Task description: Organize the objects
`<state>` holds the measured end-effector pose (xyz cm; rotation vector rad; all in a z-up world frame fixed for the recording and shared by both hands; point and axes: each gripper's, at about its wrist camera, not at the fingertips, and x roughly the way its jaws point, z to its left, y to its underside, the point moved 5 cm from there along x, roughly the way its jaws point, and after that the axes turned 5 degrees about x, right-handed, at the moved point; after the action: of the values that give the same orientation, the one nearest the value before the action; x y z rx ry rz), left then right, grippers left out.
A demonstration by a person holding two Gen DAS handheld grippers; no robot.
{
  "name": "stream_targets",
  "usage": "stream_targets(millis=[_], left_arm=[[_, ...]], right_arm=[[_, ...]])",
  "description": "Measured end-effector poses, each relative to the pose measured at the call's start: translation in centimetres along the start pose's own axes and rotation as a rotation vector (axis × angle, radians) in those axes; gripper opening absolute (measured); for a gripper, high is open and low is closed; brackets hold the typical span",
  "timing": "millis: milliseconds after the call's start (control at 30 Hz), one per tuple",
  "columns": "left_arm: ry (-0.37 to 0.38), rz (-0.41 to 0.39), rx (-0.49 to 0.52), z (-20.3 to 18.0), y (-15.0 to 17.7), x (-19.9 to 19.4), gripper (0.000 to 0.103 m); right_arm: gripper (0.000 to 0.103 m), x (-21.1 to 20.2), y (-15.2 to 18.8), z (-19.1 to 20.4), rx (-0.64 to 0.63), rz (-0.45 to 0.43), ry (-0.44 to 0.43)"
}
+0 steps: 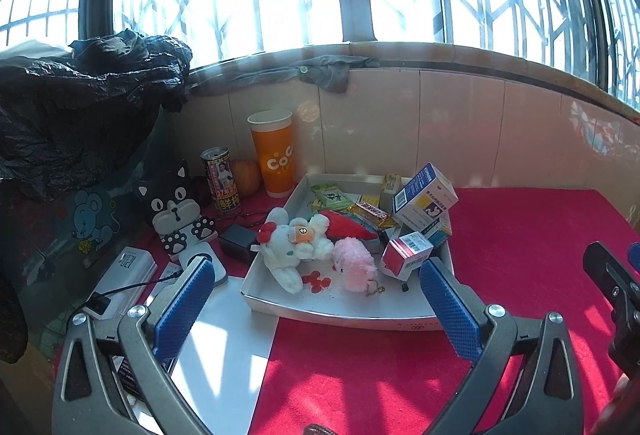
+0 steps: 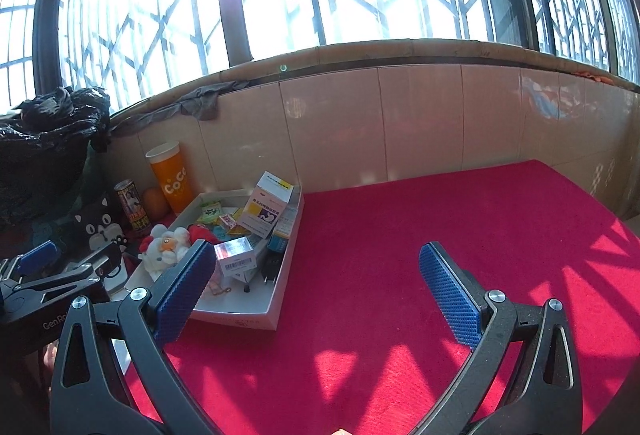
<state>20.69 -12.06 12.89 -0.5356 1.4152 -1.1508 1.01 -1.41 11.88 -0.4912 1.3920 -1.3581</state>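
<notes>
Left gripper point(image 1: 316, 281) and right gripper point(image 2: 316, 267), jaws apart and empty, with the cluttered white tray point(image 1: 344, 313) ahead of the left, front-left of the right.

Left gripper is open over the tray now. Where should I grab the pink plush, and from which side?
Grip the pink plush across its rounded middle, coming down from above with the left gripper. It lies flat in the white tray, its long axis running toward the near wall. Probably close the jaws across its narrow width, clear of the white plush and red-and-white box.
</notes>
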Motion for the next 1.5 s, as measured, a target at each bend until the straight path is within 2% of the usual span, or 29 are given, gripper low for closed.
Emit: stream_targets(millis=[367,667,1000,1500], left_arm=[[-0.002,-0.019,0.003,0.0,0.2,-1.6,0.103],[0.049,-0.018,-0.002,-0.7,0.6,-3.1,0.103],[0.011,-0.027,0.006,-0.9,1.0,-5.0,0.103],[0.016,-0.04,0.029,-1.1,1.2,-6.8,0.103]], right_arm=[[0.103,-1.5,0.3,-0.5,0.001,-0.018,-0.004],[0.103,-3.1,0.6,-0.6,-0.001,-0.036,-0.01],[0.103,-5.5,0.5,-1.3,0.004,-0.078,-0.012],[0.103,-7.5,1.4,-1.9,-0.005,-0.102,-0.022]])
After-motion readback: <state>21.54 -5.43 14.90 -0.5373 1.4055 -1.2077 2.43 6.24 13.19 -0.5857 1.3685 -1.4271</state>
